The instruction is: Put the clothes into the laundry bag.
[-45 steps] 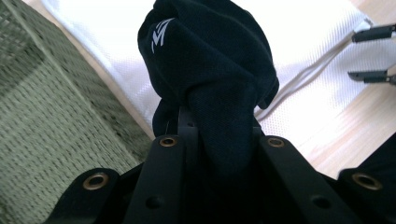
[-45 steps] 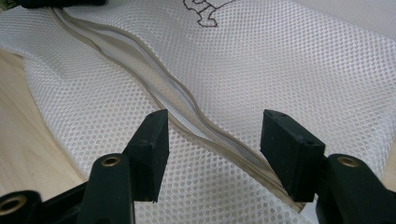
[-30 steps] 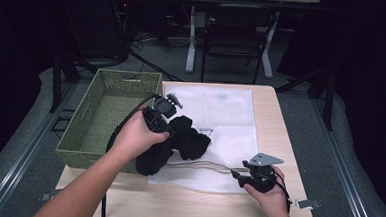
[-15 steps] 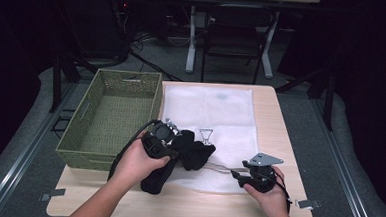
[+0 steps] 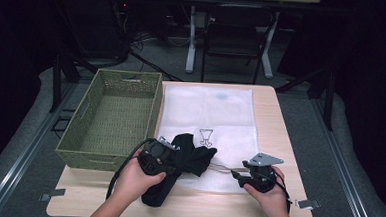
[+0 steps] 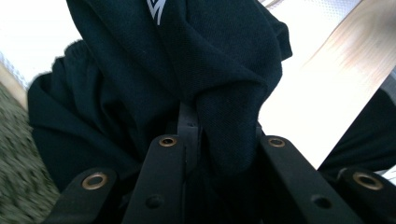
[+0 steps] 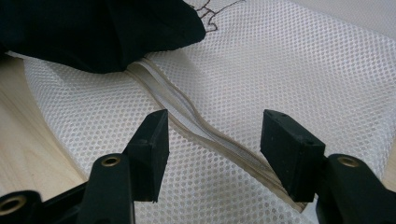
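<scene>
The left claw [image 5: 171, 155] was clenched on one black garment [image 5: 191, 156], a soft, limp, light bundle drooping ahead of its jaws onto the surface. The right claw [image 7: 212, 144] hovered released, jaws straddling the zipper [image 7: 205, 133] of the one white mesh bag [image 7: 299, 70]. That floppy mesh likely wanted pinching at the stiffer zipper edge. One basket [image 5: 115, 114] sat beyond the left claw.

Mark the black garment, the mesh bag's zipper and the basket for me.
black garment [image 5: 191, 157], high view, on its bunched middle.
mesh bag's zipper [image 7: 205, 133], right gripper view, mid-run between the open jaws.
basket [image 5: 153, 104], high view, on its right wall.
</scene>
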